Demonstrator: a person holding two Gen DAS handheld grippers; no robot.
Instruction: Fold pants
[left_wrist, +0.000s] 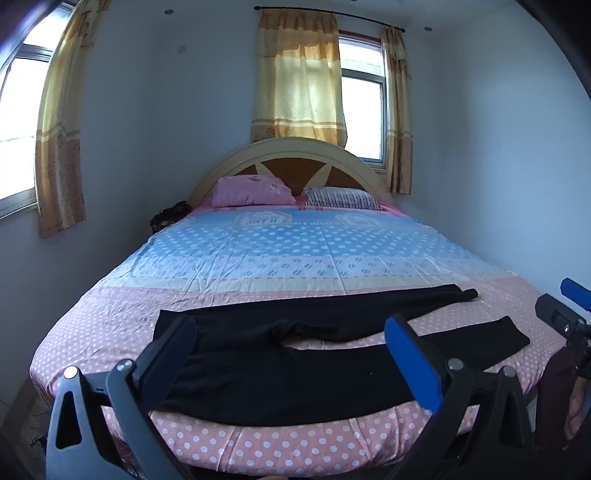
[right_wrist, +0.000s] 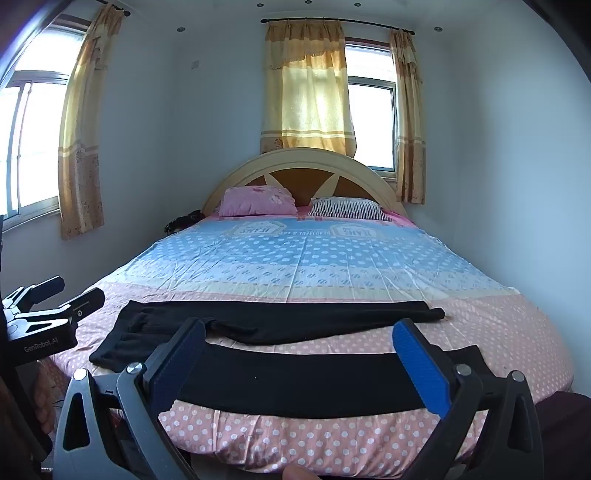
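Pants (left_wrist: 295, 365) lie flat across the bed (left_wrist: 258, 258) foot, 2 legs splayed; left gripper (left_wrist: 291, 354) and right gripper (right_wrist: 299, 354) hover wide, empty; best pinch waist and cuff of 1 leg, keeping fabric taut.

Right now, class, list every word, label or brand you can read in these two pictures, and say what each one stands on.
"GenRobot.AI": white lettering on the body of the left hand-held gripper, seen in the right wrist view.
"JEANS": printed upside down in badge shapes on the bed sheet.
A line of small print beside the badges on the sheet: too blurred to read.
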